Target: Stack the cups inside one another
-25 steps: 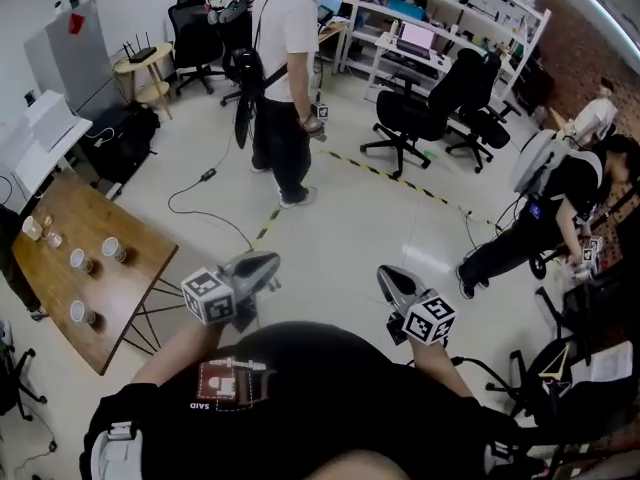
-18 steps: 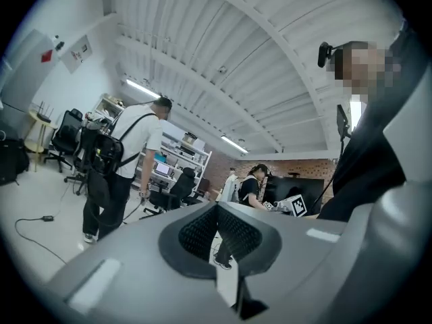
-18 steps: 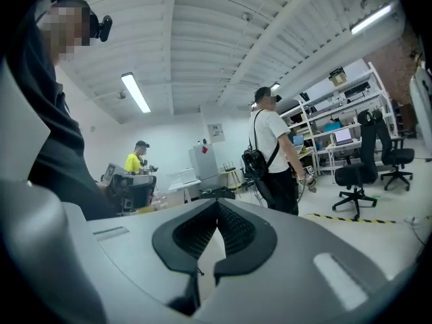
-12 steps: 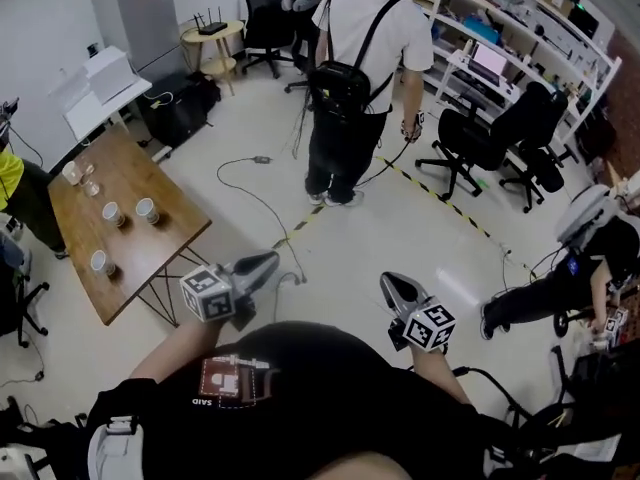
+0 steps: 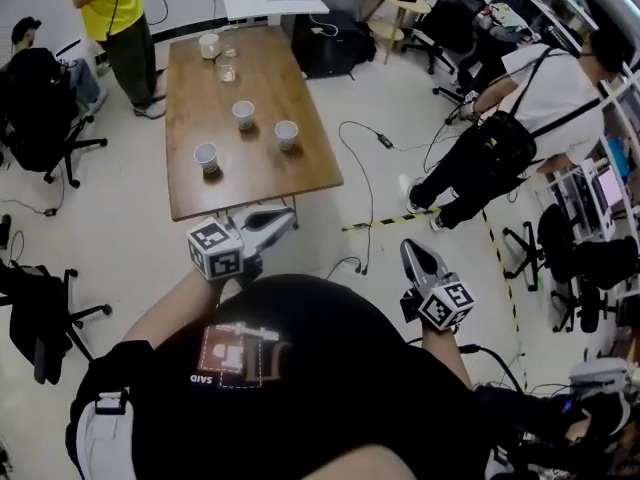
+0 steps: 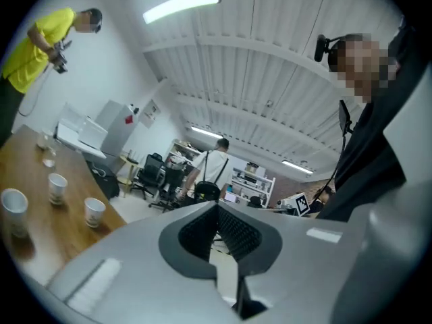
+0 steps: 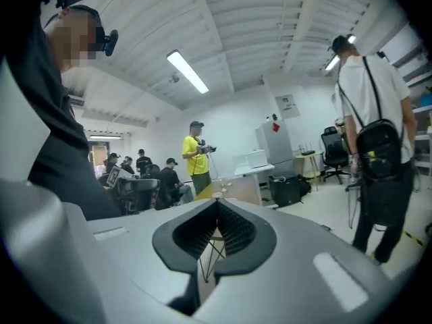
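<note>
While three cups are standing upright, apart, on wooden surface, left gripper is hovering at near edge, right gripper over floor; both pressed together, pinching nothing.

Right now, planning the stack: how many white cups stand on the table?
4 cups: near-left, middle, right, and far end beside a clear glass. None looks hidden.

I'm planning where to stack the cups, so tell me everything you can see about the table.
The table is a rectangular brown top that looks like wood, running lengthwise away from the head camera. Three white cups stand upright and apart around its middle; a fourth cup and a clear glass sit at its far end. Its near end is bare.
</note>
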A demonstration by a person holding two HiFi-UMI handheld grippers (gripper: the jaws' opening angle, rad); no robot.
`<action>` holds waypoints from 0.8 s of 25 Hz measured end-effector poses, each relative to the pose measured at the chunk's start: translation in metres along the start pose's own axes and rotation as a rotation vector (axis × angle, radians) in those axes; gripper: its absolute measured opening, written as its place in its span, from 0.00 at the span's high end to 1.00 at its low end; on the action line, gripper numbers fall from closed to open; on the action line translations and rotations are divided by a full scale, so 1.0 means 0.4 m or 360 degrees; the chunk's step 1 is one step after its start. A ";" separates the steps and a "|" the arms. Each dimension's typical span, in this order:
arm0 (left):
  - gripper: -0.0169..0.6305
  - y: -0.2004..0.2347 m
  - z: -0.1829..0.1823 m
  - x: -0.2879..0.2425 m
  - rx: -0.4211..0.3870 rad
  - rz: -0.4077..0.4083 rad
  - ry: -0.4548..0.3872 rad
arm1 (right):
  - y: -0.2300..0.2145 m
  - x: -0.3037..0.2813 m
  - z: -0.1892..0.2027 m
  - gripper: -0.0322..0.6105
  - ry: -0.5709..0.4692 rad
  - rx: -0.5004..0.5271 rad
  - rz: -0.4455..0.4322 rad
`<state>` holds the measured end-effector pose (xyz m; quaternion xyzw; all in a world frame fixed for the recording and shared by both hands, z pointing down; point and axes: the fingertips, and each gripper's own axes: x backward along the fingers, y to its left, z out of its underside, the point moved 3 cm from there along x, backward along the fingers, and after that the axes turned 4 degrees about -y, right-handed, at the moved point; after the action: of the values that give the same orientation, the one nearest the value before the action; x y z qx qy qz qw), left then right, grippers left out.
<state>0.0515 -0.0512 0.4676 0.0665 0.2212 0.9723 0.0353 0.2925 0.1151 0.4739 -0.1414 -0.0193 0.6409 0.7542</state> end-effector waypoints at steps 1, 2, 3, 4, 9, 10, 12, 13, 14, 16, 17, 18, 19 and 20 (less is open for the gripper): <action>0.97 0.050 -0.030 0.049 -0.0014 -0.0051 -0.0023 | 0.020 -0.079 -0.005 0.93 0.0007 0.0000 -0.0049; 0.97 0.100 -0.058 0.095 -0.0027 -0.0100 -0.0044 | 0.040 -0.154 -0.011 0.93 0.0015 0.0000 -0.0090; 0.97 0.147 -0.083 0.140 -0.0035 -0.0149 -0.0063 | 0.062 -0.224 -0.019 0.93 0.0025 0.0003 -0.0129; 0.97 0.190 -0.106 0.183 -0.0039 -0.0201 -0.0081 | 0.085 -0.291 -0.028 0.93 0.0039 0.0013 -0.0174; 0.97 0.342 -0.184 0.355 -0.0048 -0.0469 -0.0182 | 0.170 -0.555 -0.047 0.92 0.0126 0.0059 -0.0413; 0.97 0.359 -0.191 0.376 -0.0044 -0.0513 -0.0203 | 0.176 -0.593 -0.042 0.91 0.0146 0.0056 -0.0451; 0.97 0.388 -0.196 0.401 -0.0036 -0.0593 -0.0231 | 0.173 -0.665 -0.031 0.90 0.0182 0.0042 -0.0512; 0.97 0.401 -0.194 0.407 -0.0029 -0.0630 -0.0234 | 0.166 -0.698 -0.024 0.89 0.0197 0.0034 -0.0537; 0.97 0.414 -0.190 0.409 -0.0022 -0.0667 -0.0232 | 0.157 -0.731 -0.018 0.89 0.0214 0.0029 -0.0564; 0.97 0.441 -0.184 0.402 -0.0022 -0.0738 -0.0223 | 0.137 -0.792 -0.006 0.88 0.0252 0.0037 -0.0633; 0.97 0.454 -0.185 0.393 -0.0030 -0.0771 -0.0223 | 0.123 -0.820 -0.001 0.88 0.0270 0.0052 -0.0672; 0.97 0.467 -0.187 0.379 -0.0043 -0.0806 -0.0225 | 0.107 -0.848 0.003 0.88 0.0284 0.0073 -0.0710; 0.97 0.480 -0.191 0.364 -0.0056 -0.0845 -0.0229 | 0.088 -0.875 0.007 0.88 0.0298 0.0100 -0.0748; 0.97 0.492 -0.194 0.347 -0.0066 -0.0891 -0.0233 | 0.069 -0.900 0.010 0.87 0.0316 0.0131 -0.0788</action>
<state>-0.1045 -0.2476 0.4995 0.0723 0.2080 0.9216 0.3196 0.2010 -0.2305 0.5260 -0.1638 0.0471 0.4202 0.8913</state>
